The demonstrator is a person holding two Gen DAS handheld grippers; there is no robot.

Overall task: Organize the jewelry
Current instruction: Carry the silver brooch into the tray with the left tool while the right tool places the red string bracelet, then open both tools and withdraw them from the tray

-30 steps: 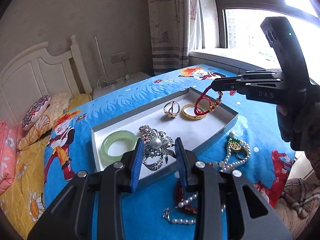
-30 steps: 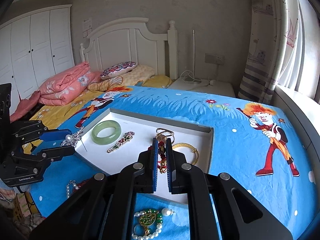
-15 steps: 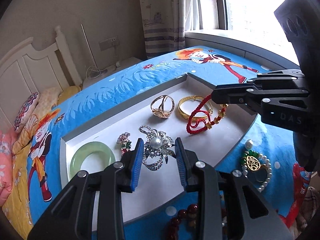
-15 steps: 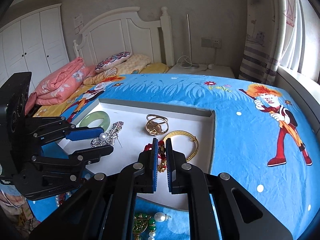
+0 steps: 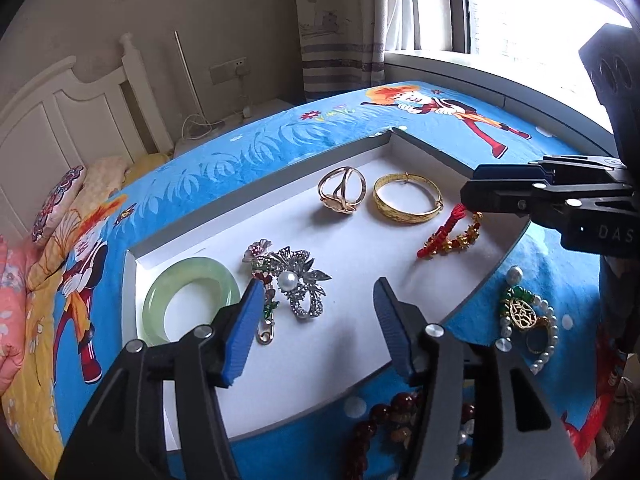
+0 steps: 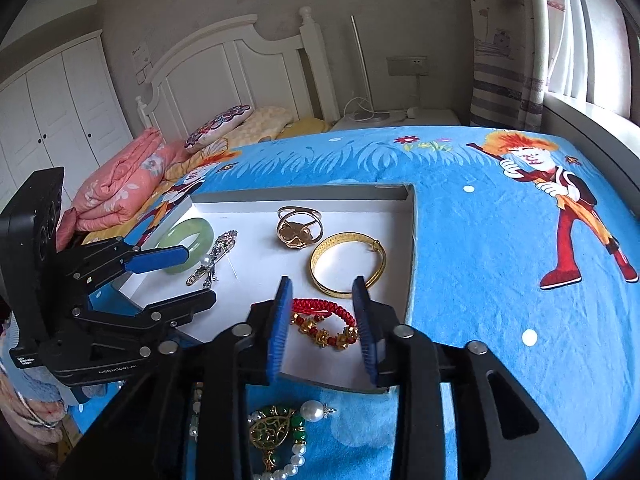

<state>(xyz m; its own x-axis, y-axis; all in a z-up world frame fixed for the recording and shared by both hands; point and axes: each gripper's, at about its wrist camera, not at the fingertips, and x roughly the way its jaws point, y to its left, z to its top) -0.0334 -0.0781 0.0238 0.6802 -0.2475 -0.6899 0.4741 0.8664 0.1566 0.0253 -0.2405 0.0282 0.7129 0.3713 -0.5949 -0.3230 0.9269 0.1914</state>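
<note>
Both jaws have just spread apart: the silver brooch (image 5: 298, 286) and red bracelet (image 6: 326, 322) (near right) now lie released in the tray (image 5: 424, 152); pearl pieces remain outside.

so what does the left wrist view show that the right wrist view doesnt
Only the left wrist view shows the dark red bead string on the bedspread in front of the tray, and the bright window.

Only the right wrist view shows the white wardrobe and the folded pink quilt.

Both show the white tray holding the green bangle, silver brooch, gold ring, gold bangle and red bracelet, plus the pearl necklace outside it. Both grippers, left and right, are open.
</note>
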